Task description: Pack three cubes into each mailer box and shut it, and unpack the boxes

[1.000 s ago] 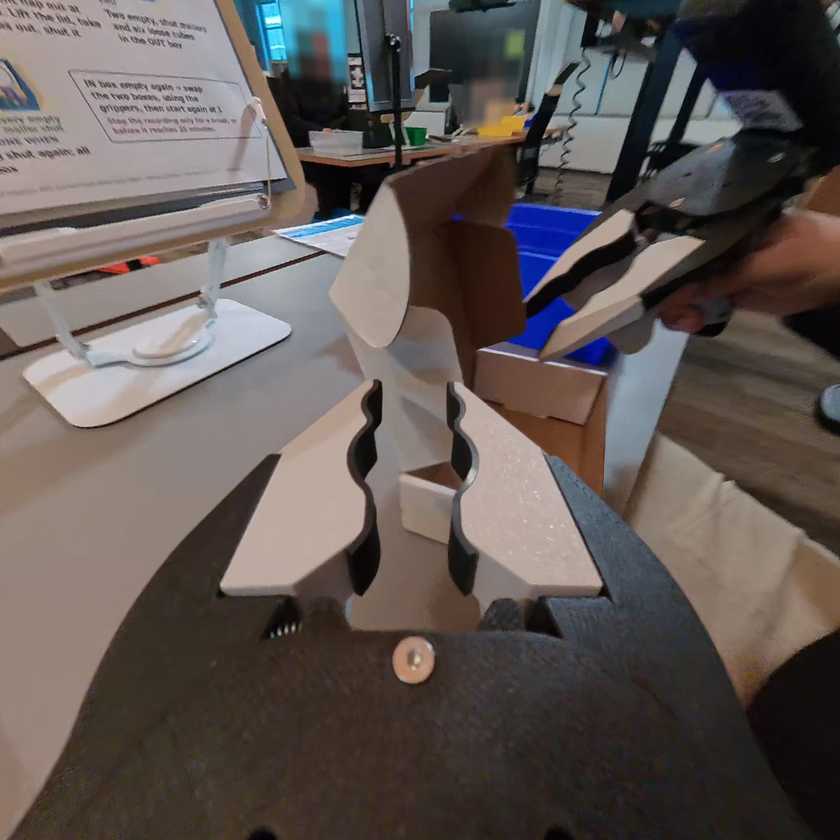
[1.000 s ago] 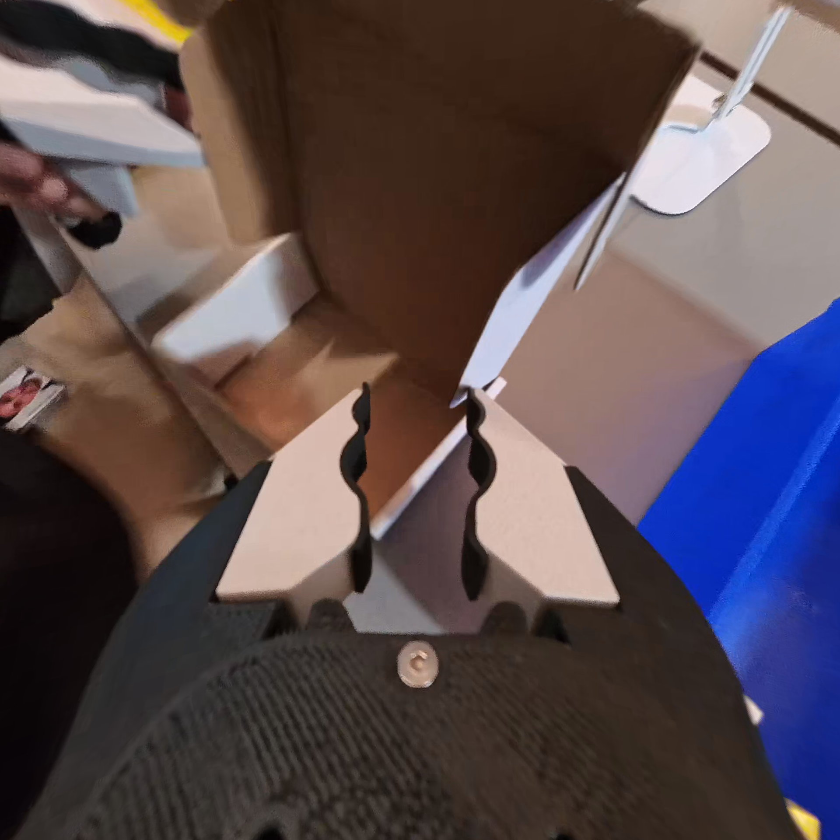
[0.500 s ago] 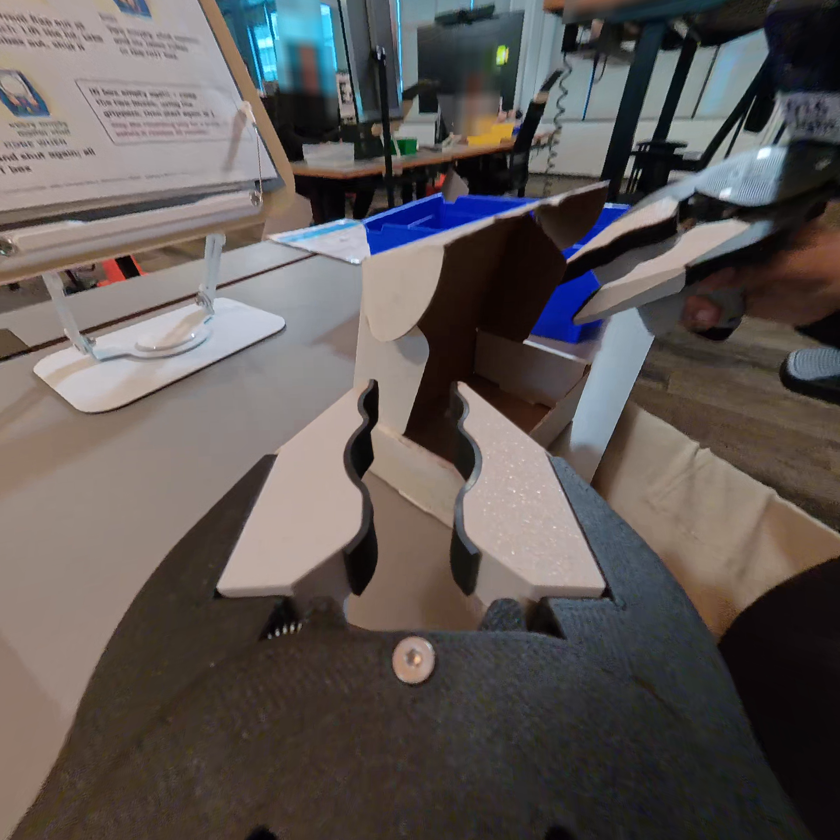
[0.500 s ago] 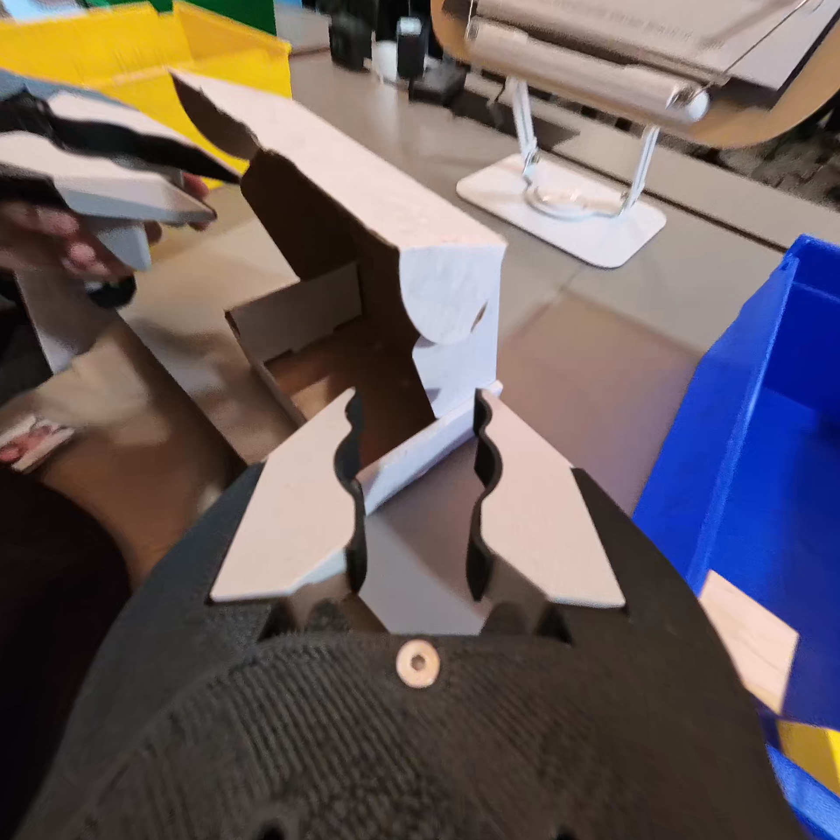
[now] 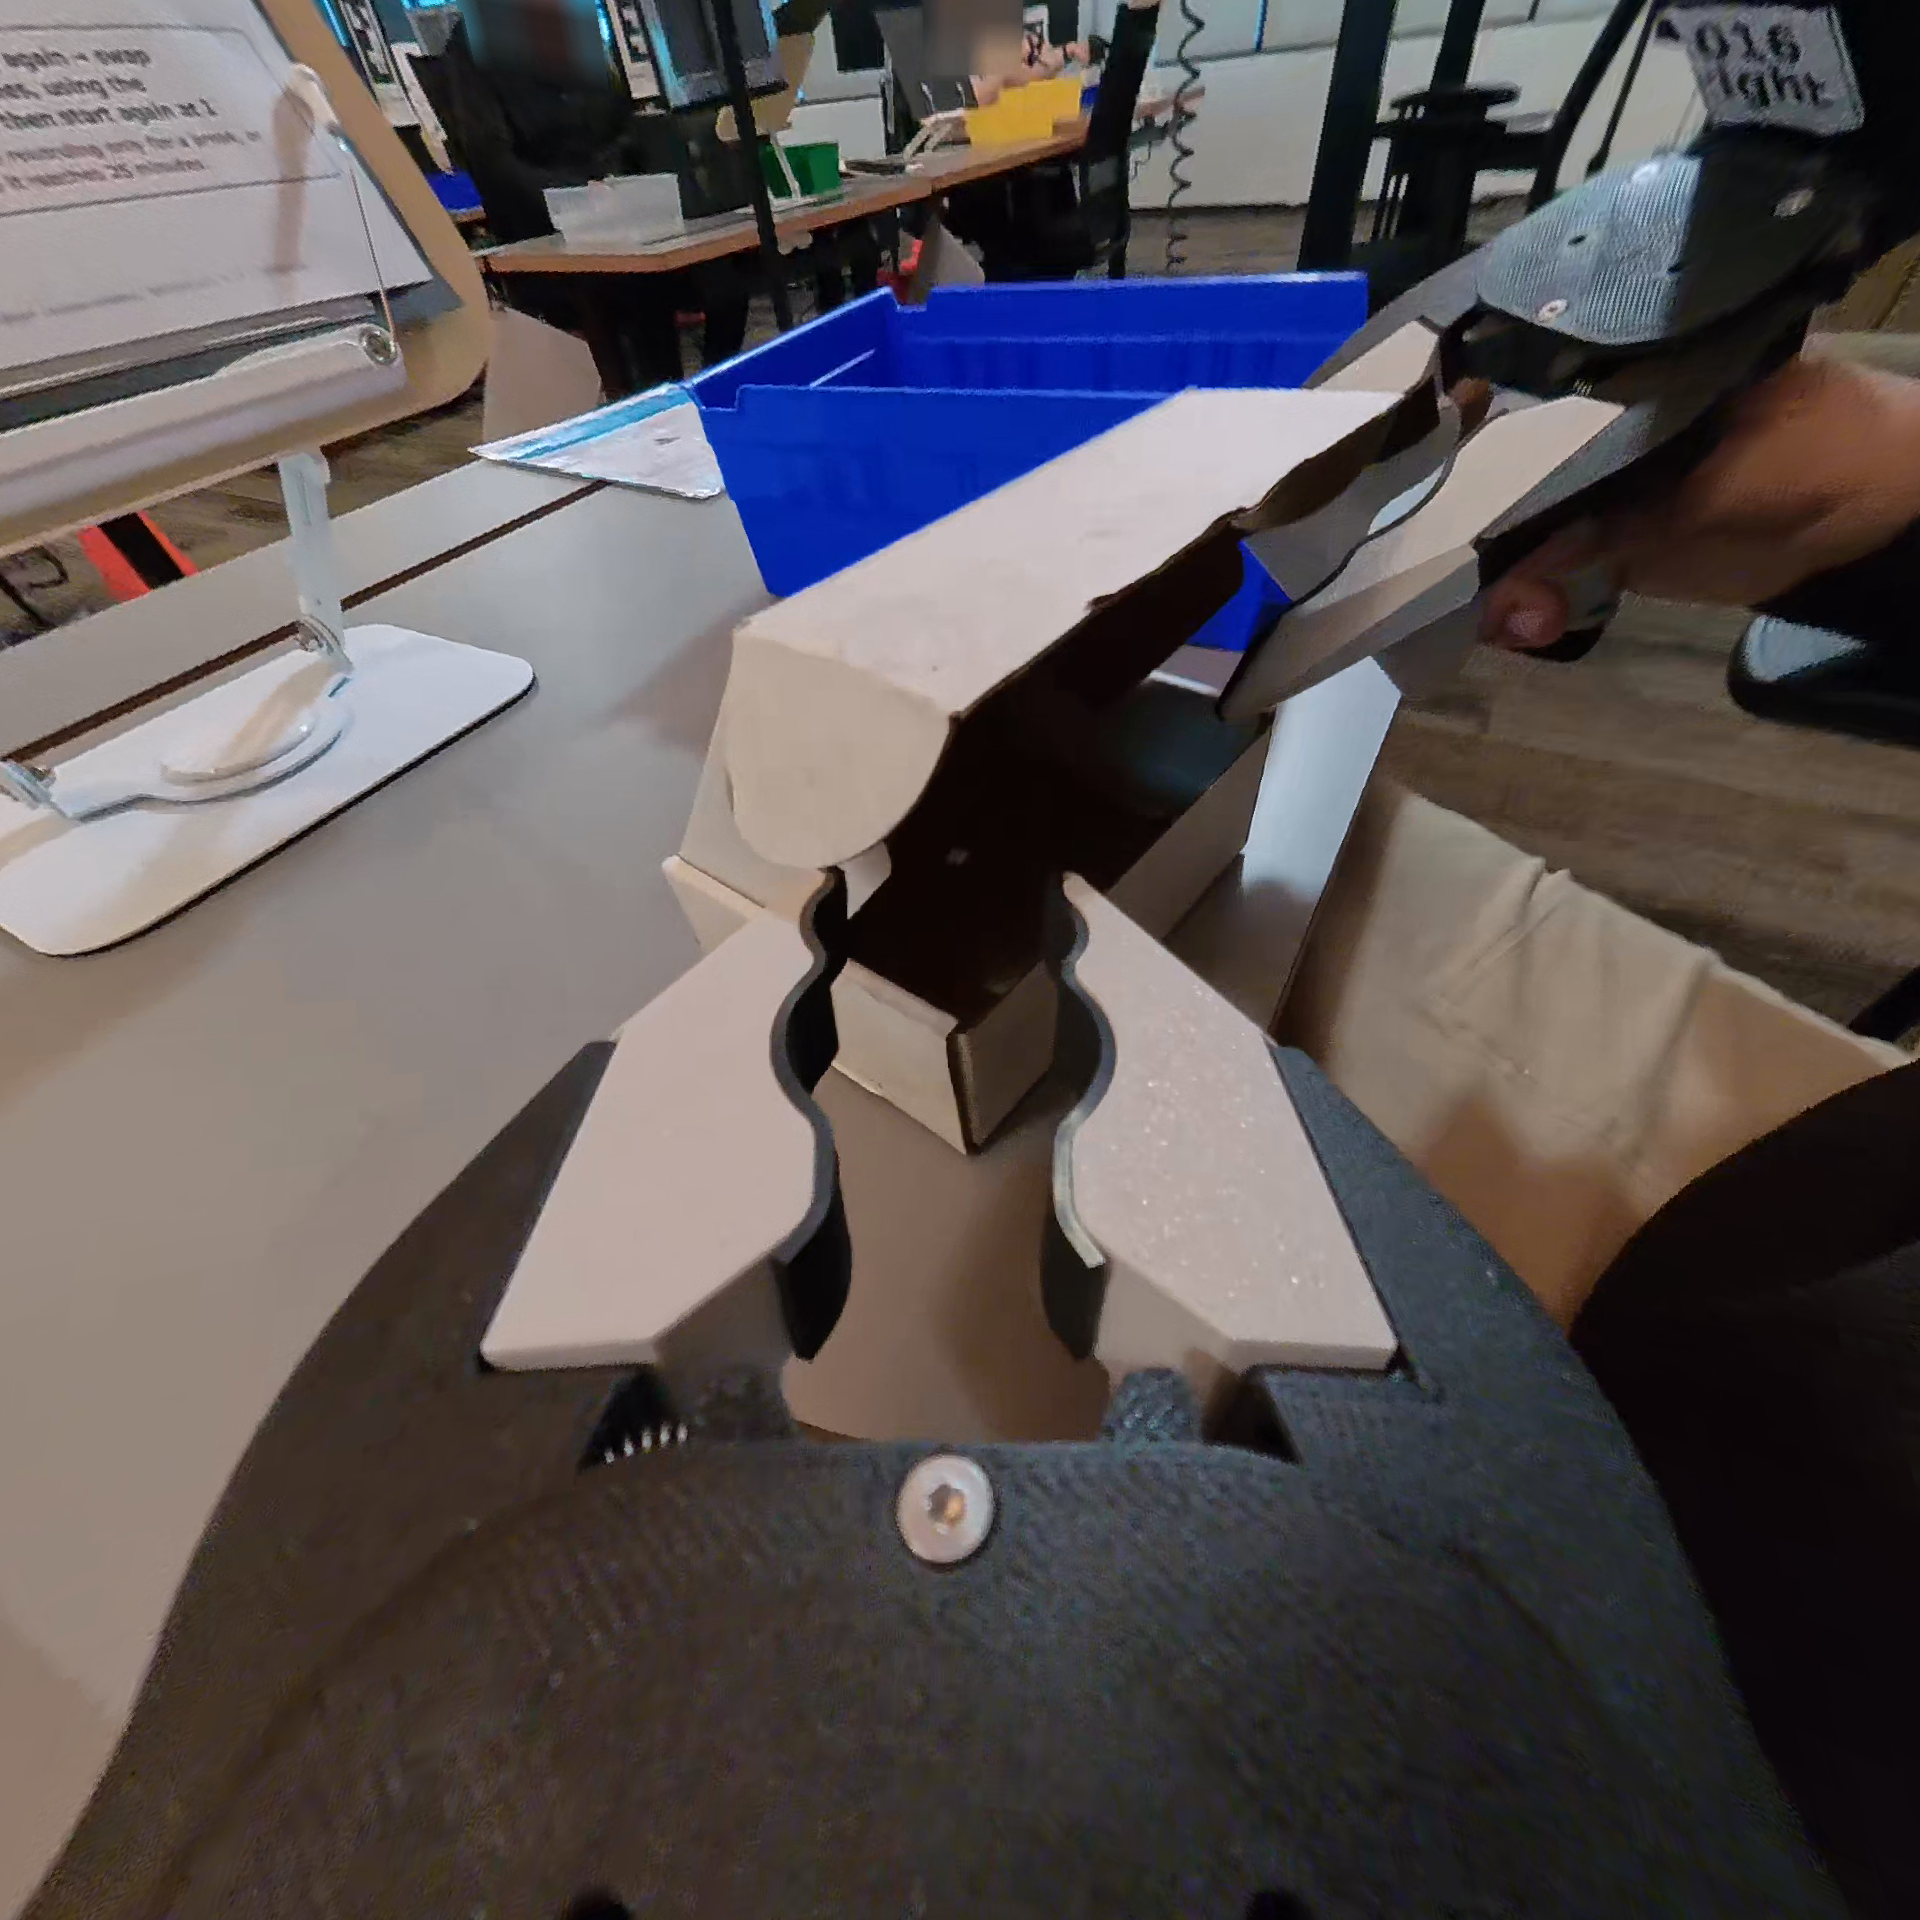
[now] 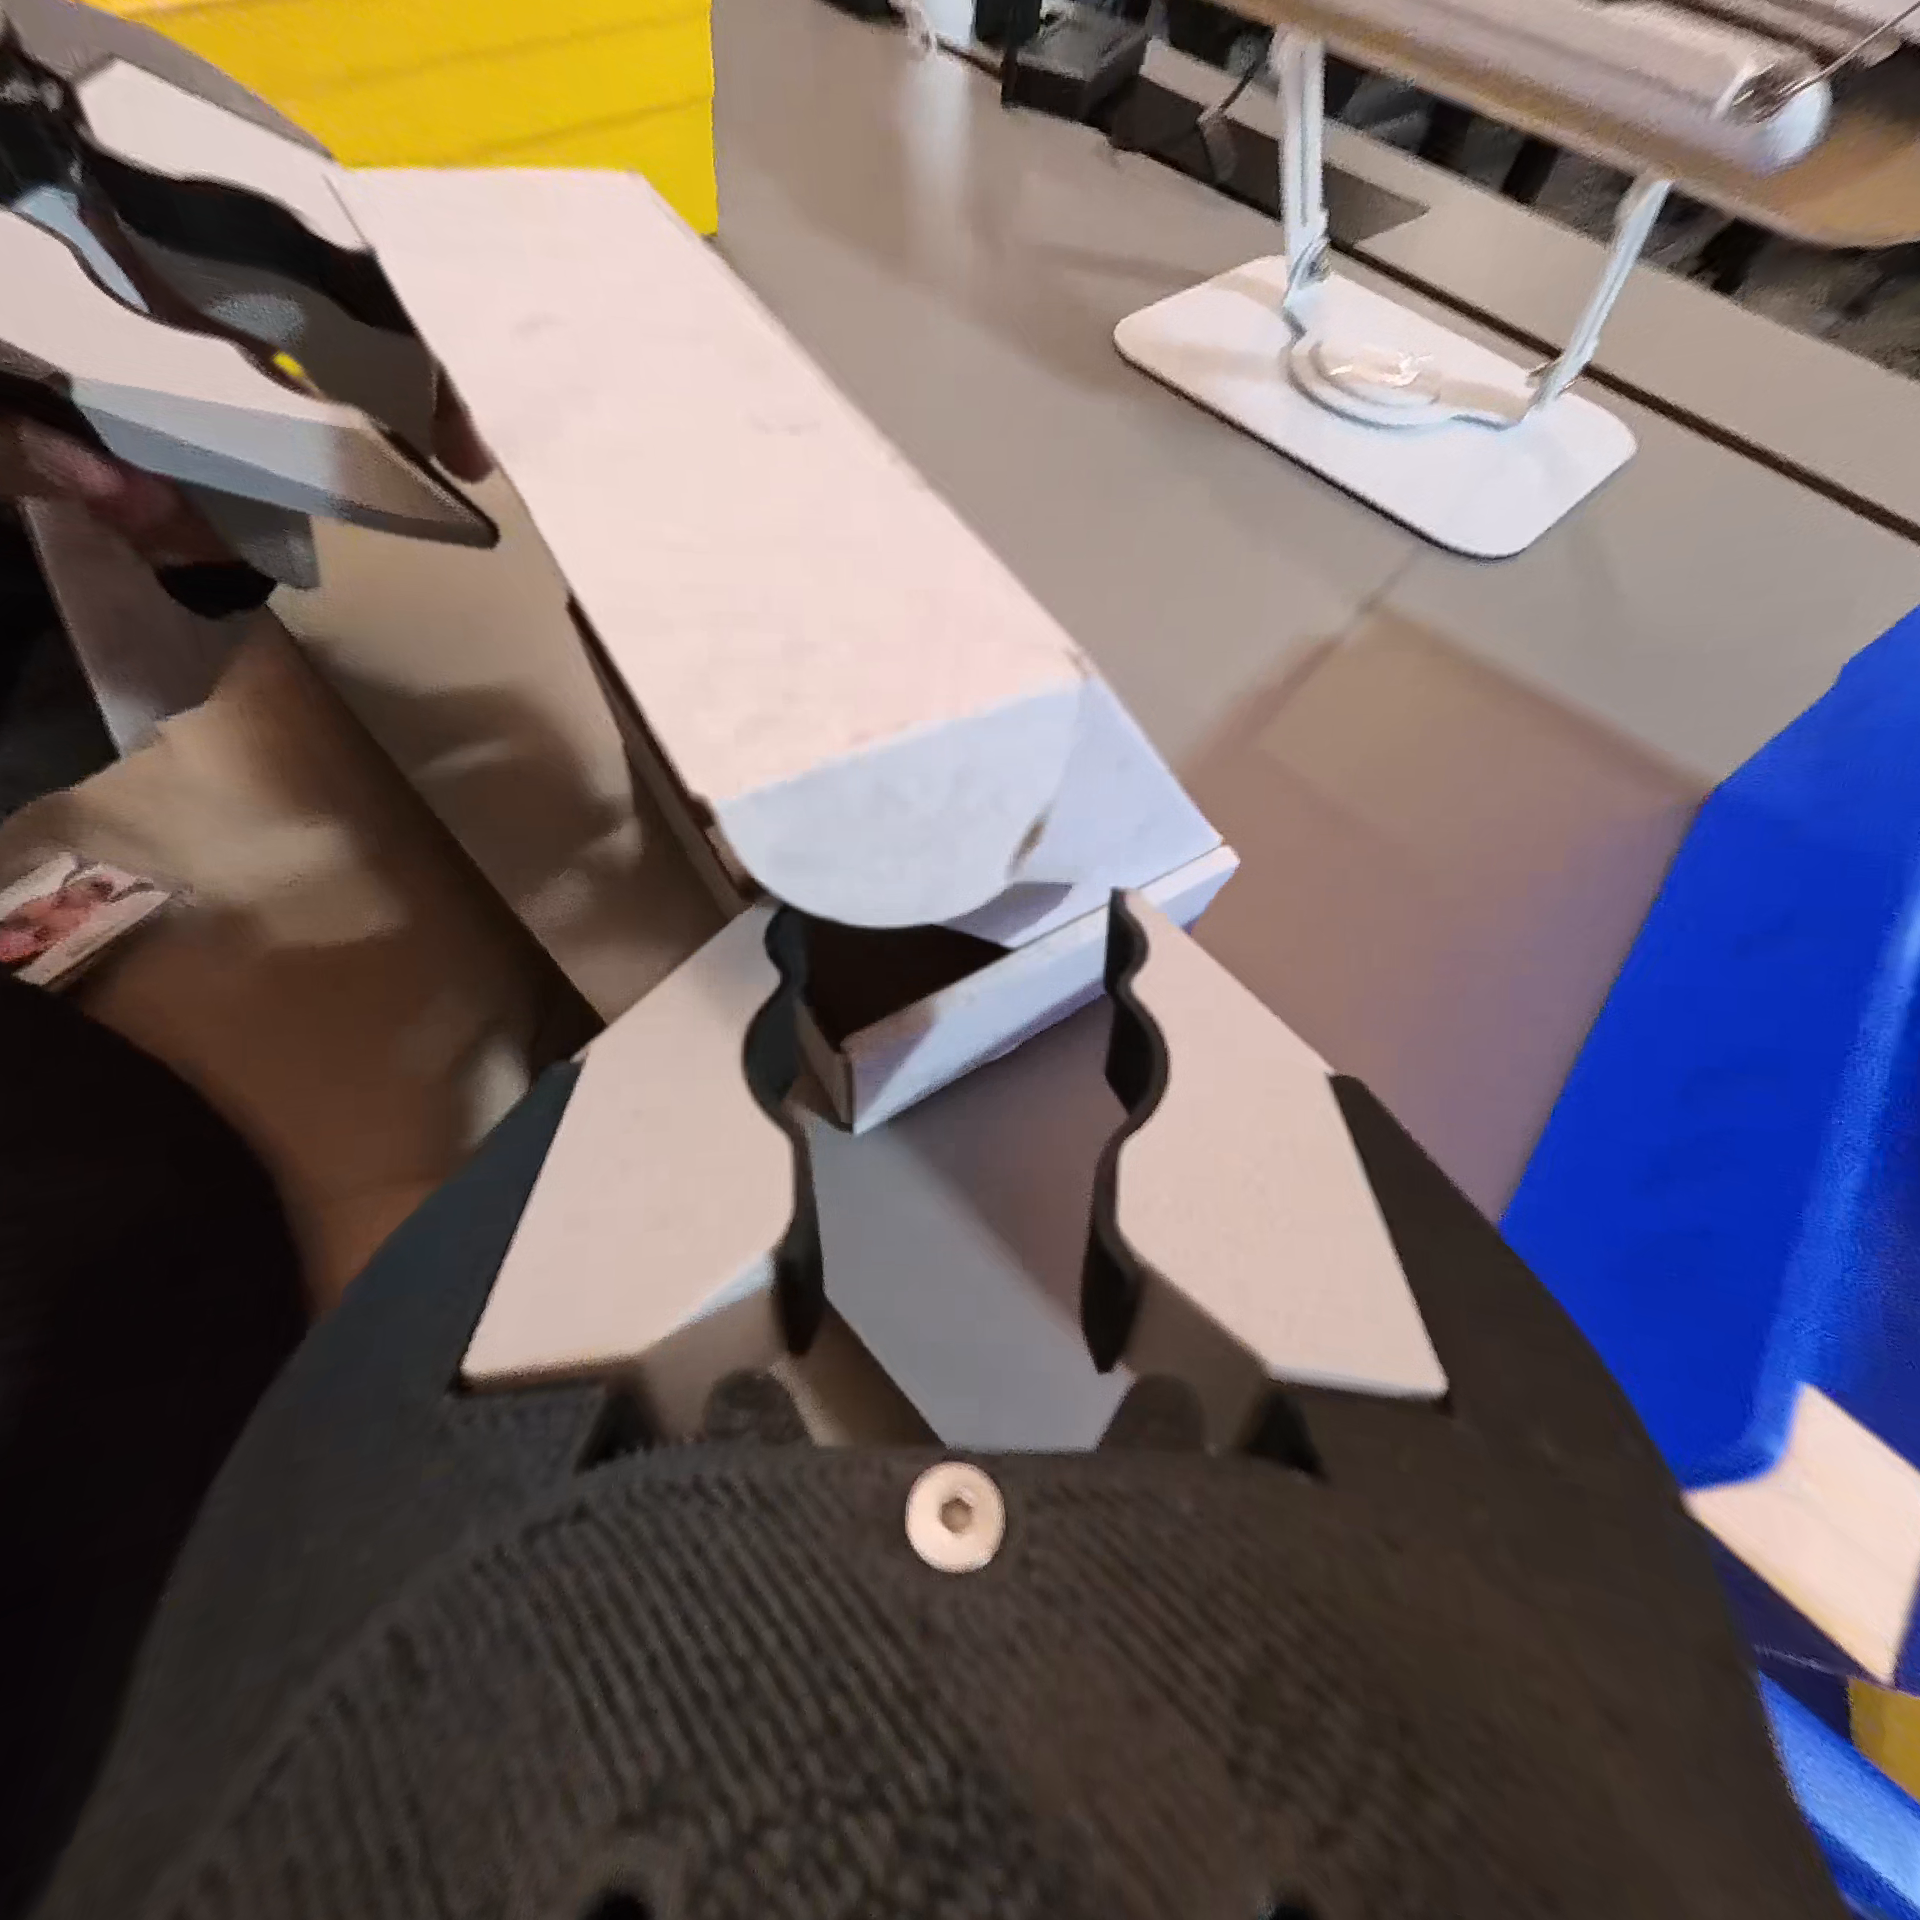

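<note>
A white mailer box point(image 5: 914, 1049) lies on the grey table point(image 5: 364, 1039). Its lid point(image 5: 1039, 582) is tilted low over it, and the inside is dark and hidden. My left gripper point(image 5: 945, 914) is open at the box's near end, with the box corner between its fingertips. My right gripper point(image 6: 951, 935) is open at the other end, around that corner point(image 6: 935, 1049) under the lid's rounded flap point(image 6: 904, 831). Each gripper also shows in the other's view, the right gripper point(image 5: 1382, 509) and the left gripper point(image 6: 239, 364), each at the lid's far edge.
A blue bin point(image 5: 987, 416) stands behind the box; in the right wrist view the blue bin point(image 6: 1766, 1039) holds a pale wooden block point(image 6: 1849, 1538). A yellow bin point(image 6: 468, 83) stands at the back. A white document stand point(image 5: 260, 727) is on the table. Beige fabric point(image 5: 1558, 1039) lies below the table edge.
The lid has swung down from upright to nearly flat over the box. Both grippers have come down with it to the box's two ends. Both stay open.
</note>
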`<state>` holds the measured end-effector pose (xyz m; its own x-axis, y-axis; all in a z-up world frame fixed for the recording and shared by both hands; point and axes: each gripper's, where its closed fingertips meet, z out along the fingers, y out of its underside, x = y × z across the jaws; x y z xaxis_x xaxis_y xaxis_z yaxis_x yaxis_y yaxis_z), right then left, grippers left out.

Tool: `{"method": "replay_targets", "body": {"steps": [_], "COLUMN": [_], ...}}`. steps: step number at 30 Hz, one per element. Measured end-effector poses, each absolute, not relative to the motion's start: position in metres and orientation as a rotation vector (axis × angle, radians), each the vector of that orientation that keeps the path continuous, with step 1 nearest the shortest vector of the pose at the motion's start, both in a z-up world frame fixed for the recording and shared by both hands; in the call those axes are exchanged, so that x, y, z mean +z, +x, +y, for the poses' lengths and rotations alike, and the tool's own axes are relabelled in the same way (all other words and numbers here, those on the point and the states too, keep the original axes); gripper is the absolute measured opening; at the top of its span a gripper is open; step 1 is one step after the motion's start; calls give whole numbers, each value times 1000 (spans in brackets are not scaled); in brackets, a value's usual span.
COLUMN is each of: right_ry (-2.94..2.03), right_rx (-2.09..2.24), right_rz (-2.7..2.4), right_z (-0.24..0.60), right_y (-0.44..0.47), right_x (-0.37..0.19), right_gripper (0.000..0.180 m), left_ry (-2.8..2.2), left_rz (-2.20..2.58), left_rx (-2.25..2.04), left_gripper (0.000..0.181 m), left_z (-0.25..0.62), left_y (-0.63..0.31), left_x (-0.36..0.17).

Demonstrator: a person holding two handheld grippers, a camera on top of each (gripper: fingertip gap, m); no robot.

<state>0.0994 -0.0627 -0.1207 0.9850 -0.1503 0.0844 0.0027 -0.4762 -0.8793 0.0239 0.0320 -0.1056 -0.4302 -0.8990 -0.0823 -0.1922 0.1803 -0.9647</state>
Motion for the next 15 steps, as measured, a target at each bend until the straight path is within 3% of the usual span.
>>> {"method": "replay_targets", "body": {"steps": [9, 15], "right_ry": [-1897, -1886], "right_rx": [-419, -626], "right_rz": [6, -142], "right_z": [-72, -70], "right_y": [99, 92], "right_x": [-86, -81], "right_gripper": [52, 33], "left_ry": [-918, -779], "left_rz": [1647, 1595], "left_rx": [-1289, -1181], "left_gripper": [49, 38], "left_z": [37, 29], "left_y": [20, 18], "left_x": [-82, -69]}}
